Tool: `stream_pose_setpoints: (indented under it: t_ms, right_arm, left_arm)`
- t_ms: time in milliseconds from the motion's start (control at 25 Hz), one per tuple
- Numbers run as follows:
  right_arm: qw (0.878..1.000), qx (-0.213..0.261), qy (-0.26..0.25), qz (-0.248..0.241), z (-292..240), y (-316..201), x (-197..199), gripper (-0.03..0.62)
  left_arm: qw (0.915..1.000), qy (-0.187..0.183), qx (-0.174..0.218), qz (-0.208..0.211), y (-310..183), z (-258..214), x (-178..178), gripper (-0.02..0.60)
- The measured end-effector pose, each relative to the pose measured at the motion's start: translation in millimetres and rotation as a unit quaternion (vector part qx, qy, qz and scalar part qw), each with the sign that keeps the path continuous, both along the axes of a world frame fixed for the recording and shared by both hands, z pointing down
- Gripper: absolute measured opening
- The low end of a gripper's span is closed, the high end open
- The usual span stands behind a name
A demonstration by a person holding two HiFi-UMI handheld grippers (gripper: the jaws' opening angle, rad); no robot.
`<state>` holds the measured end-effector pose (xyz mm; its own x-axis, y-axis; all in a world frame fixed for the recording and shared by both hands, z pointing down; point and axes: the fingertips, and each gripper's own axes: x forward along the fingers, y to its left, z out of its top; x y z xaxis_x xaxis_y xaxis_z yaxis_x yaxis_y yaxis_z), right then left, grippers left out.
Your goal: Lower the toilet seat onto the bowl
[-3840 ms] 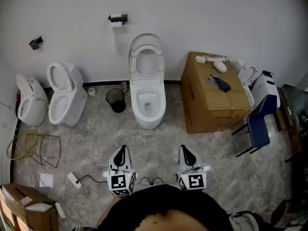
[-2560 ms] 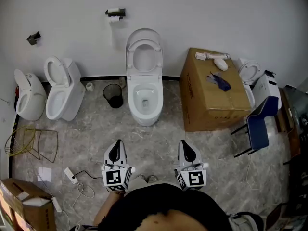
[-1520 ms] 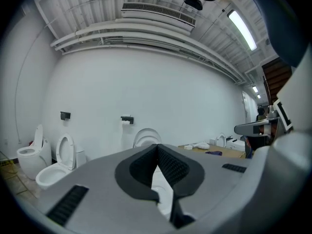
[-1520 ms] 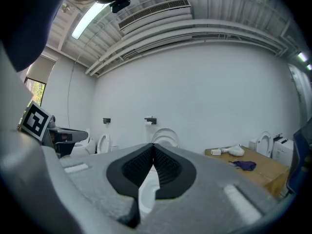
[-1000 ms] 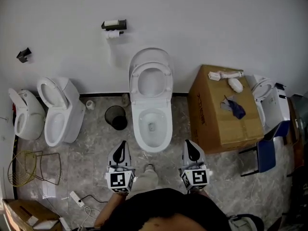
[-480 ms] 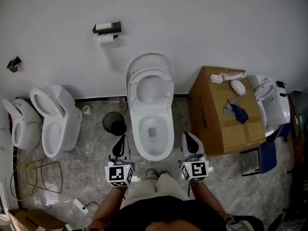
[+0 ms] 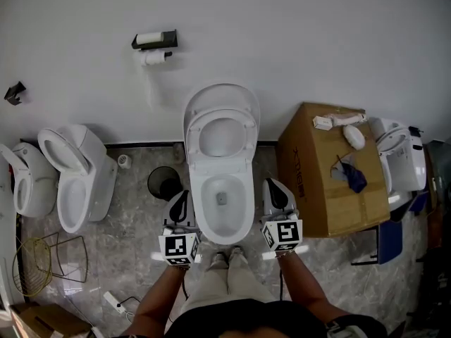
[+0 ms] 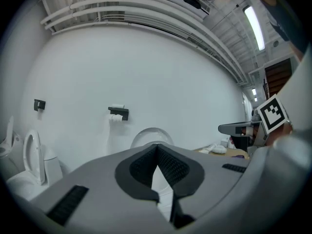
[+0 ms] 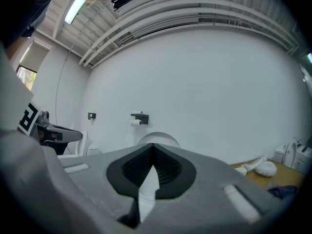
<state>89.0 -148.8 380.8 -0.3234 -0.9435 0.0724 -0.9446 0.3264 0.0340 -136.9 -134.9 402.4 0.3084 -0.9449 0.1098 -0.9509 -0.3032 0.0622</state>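
Head view, looking steeply down: toilet seat upright at centre, tipped back against its lid and the white wall, not down on the bowl that lies open just below it. Left gripper just beside the bowl's left flank, right gripper just beside its right flank, both pointing toward the wall, apart from the seat. Jaws of each together, ribbed pad against pad (plain in the left gripper view and in the right gripper view alike), with only the rounded top of the lid showing beyond the tips. Between the two grippers, at the foot of the bowl, the person's shoes and pale trousers. On the wall, up and to the left of the lid, a black toilet-roll holder with a roll hanging under it. On the grey marbled floor, near the bowl's left side, a black waste bin. Further left, a second toilet with its seat up, and a third toilet at the frame's edge, with a yellowish wire rack in front of them. Right of the bowl, close beside it, a large cardboard box carrying white plastic fittings and a dark blue cloth. Past the box, a fourth toilet against the wall.
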Motion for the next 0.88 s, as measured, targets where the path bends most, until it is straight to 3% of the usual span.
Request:
stream_pose_setpoints:
  t_ms: [360,600,680,720,760,880]
  right_arm:
    - [1.0,-0.008,0.009,-0.013,35,-90,12,0.005]
    - [0.999,-0.002,0.027,-0.027,52,-142,13,0.005]
    - [0.999,-0.002,0.026,-0.039,59,-157,11,0.038]
    - [0.999,-0.003,0.026,-0.044,63,-164,10,0.041]
    - [0.998,-0.004,0.029,-0.047,68,-170,10,0.048]
    - [0.998,-0.008,0.035,-0.053,81,-187,10,0.094]
  left_arm:
    - [0.9996,-0.027,-0.009,-0.005,-85,30,3,0.002]
    - [0.9995,-0.008,-0.03,-0.006,-137,51,1,0.003]
    - [0.9995,-0.008,-0.032,-0.002,-152,55,4,0.012]
    - [0.9995,-0.01,-0.032,0.002,-160,57,6,0.051]
    - [0.9994,-0.012,-0.031,0.006,-167,59,9,0.147]
    - [0.9993,-0.016,-0.023,0.023,-187,64,17,0.238]
